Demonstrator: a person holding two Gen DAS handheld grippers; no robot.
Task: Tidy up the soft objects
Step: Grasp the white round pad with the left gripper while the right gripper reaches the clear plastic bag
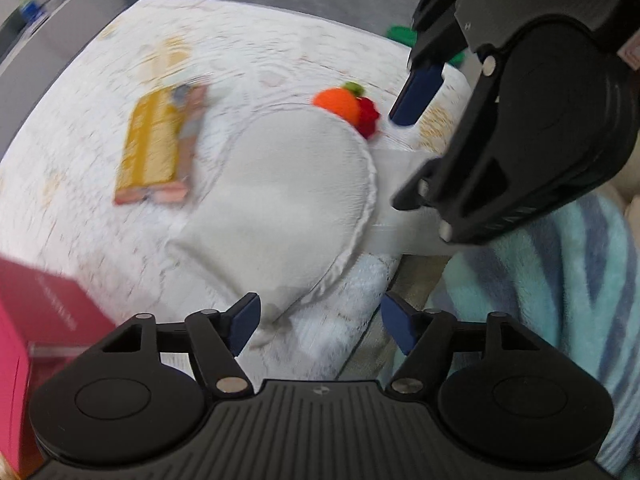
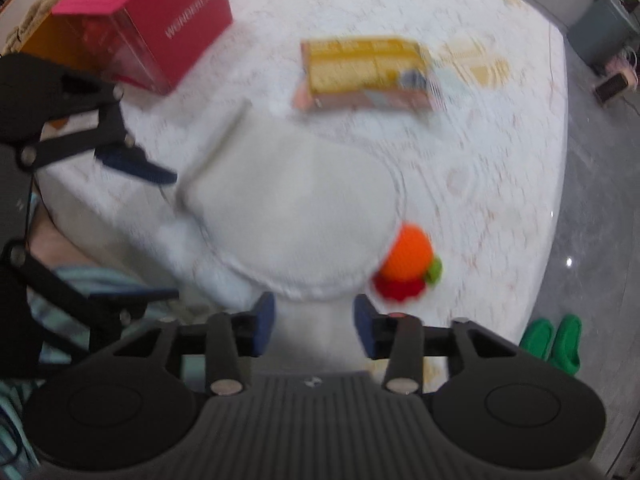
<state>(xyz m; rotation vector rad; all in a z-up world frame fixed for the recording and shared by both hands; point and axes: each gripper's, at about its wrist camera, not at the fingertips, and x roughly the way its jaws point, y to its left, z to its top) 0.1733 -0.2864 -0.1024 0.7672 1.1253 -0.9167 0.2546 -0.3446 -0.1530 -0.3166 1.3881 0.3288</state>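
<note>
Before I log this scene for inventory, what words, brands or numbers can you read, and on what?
"WUNDERLAB": white capitals on the side of the pink box, somewhat blurred, so the spelling is my best reading.
Pink box in the left wrist view: a faint line of print, too blurred to read.
Yellow packet: rows of print, too blurred to read.
Nothing else bears text.

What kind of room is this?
Probably a home living or dining area: a table under a patterned cloth, green slippers on the glossy floor, and a person's striped fleece sleeve.
</note>
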